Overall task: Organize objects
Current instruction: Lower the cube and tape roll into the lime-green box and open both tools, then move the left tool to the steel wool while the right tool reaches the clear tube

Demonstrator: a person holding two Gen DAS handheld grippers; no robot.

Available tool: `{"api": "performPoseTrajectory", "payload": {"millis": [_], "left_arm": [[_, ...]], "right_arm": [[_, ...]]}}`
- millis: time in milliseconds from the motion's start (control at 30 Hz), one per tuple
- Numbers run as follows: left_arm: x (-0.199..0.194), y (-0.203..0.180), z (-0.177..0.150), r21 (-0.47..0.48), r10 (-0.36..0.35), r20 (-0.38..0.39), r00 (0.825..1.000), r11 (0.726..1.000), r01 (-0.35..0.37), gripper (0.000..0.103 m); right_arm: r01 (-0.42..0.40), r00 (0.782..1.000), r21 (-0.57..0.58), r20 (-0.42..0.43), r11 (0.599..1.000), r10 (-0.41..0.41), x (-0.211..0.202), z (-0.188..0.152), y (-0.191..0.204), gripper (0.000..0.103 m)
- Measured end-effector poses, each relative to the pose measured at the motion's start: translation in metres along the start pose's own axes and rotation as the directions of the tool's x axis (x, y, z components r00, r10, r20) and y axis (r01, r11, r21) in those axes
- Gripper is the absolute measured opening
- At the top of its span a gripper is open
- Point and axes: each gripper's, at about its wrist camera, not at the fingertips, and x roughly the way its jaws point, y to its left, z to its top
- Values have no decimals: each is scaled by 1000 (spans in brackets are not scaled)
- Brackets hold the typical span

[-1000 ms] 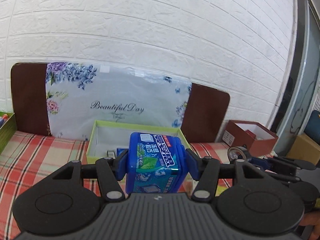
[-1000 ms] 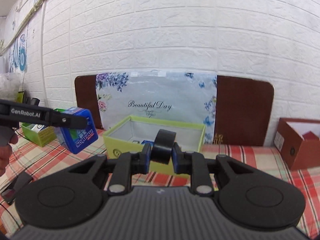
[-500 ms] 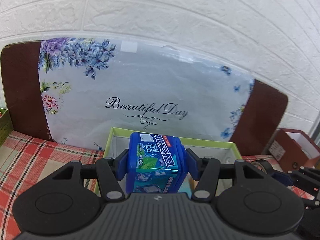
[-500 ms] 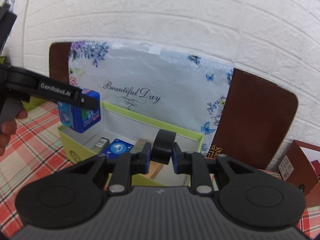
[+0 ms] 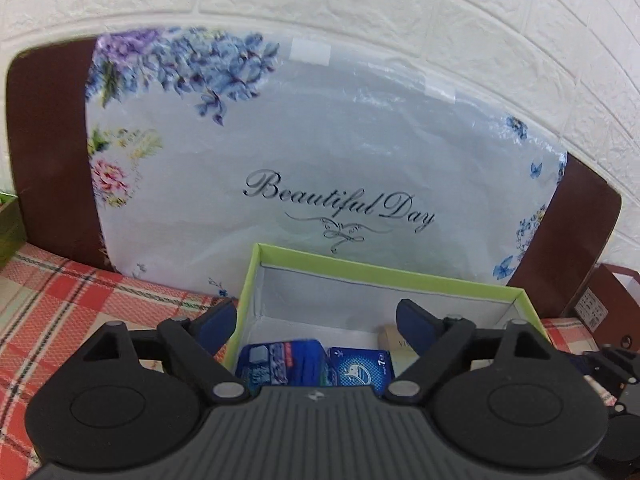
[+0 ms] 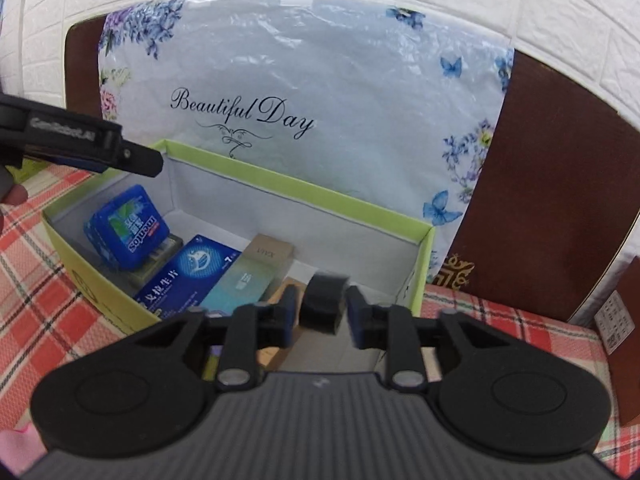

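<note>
A lime-green open box point(image 5: 380, 271) stands on the plaid cloth. Over its left end my left gripper point(image 5: 316, 322) has its jaws opening wide, with nothing between them. The blue mint container point(image 5: 280, 362) lies below in the box, free of the pads. In the right wrist view it point(image 6: 128, 232) rests tilted in the box's point(image 6: 300, 188) left corner, under the left gripper's fingers point(image 6: 138, 158). My right gripper point(image 6: 322, 312) hangs over the box's right part, jaws opening. The black tape roll point(image 6: 322, 304) sits blurred between the pads, a small gap on each side.
Inside the box lie a blue packet point(image 6: 188, 272), a teal carton point(image 6: 240, 280) and a tan carton point(image 6: 268, 252). A floral "Beautiful Day" bag point(image 5: 320, 152) leans on a brown board point(image 6: 560, 180) behind. A brown box point(image 5: 600, 300) stands at the right.
Both grippers came forward and down over the green box. The left let go of the mint container, which now lies inside. The right opened off the tape roll.
</note>
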Motion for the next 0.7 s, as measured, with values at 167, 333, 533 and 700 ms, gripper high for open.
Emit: {"api": "performPoseTrajectory", "payload": {"millis": [167, 333, 533, 700], "left_arm": [[-28, -9, -1, 33, 56, 42, 998, 998, -57, 92], [-71, -21, -9, 29, 92, 42, 995, 995, -93, 93], [-124, -39, -25, 35, 100, 5, 995, 994, -100, 93], [-161, -49, -44, 90, 105, 47, 993, 990, -108, 93]], "right_arm": [[14, 998, 40, 62, 999, -16, -19, -2, -4, 96], [34, 987, 37, 155, 999, -40, -60, -5, -3, 103], [59, 967, 42, 245, 997, -67, -114, -9, 5, 103], [72, 951, 31, 299, 997, -78, -160, -29, 16, 103]]}}
